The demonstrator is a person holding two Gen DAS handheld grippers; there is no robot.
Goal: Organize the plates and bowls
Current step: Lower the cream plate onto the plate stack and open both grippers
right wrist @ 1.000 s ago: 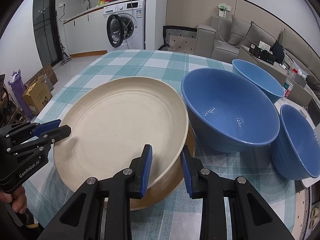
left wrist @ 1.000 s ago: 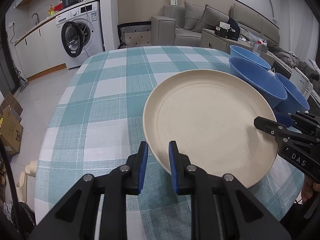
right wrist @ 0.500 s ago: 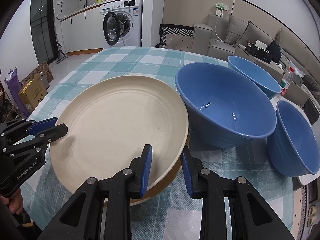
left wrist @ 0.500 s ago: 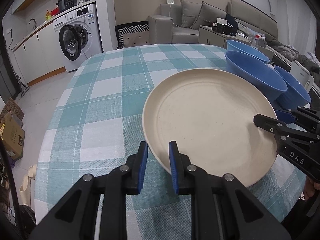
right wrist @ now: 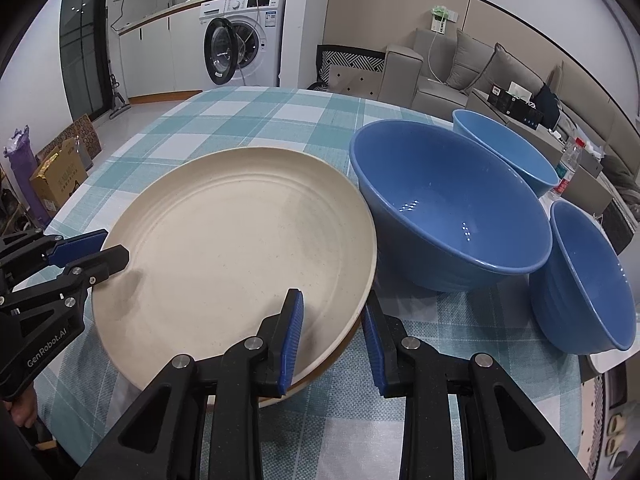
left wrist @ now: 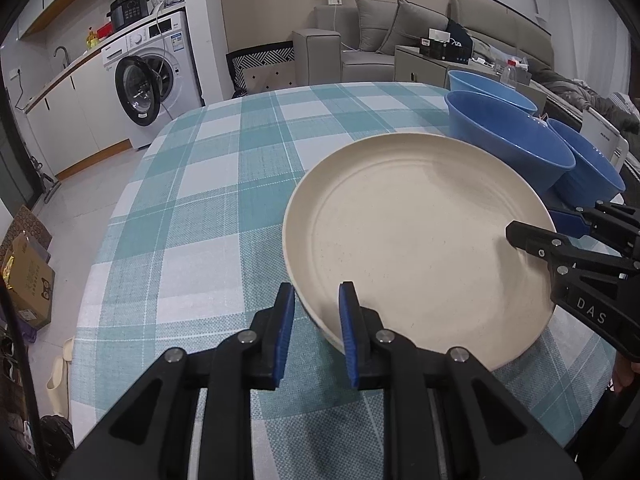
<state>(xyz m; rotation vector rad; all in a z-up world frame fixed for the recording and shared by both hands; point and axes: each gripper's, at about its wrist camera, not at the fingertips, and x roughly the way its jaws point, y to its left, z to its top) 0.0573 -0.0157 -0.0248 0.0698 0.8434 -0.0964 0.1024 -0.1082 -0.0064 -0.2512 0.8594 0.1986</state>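
you have the round cream plate (left wrist: 416, 236) pinched at opposite rims by both nearly closed tongs, left gripper (left wrist: 316, 330) and right gripper (right wrist: 330, 336), on the checked tablecloth (left wrist: 224, 184) beside the three blue bowls (right wrist: 448, 204). next, move both hands together, keeping it level.

A cream plate (right wrist: 240, 240) with a brown underside sits on the table's (left wrist: 224, 184) teal-and-white checked cloth beside three plain blue bowls (right wrist: 448, 208), while black grippers carry blue-padded fingers (left wrist: 285, 332), and a white washing machine (left wrist: 152, 80) stands behind a black-and-white zigzag cushion (right wrist: 352, 60).
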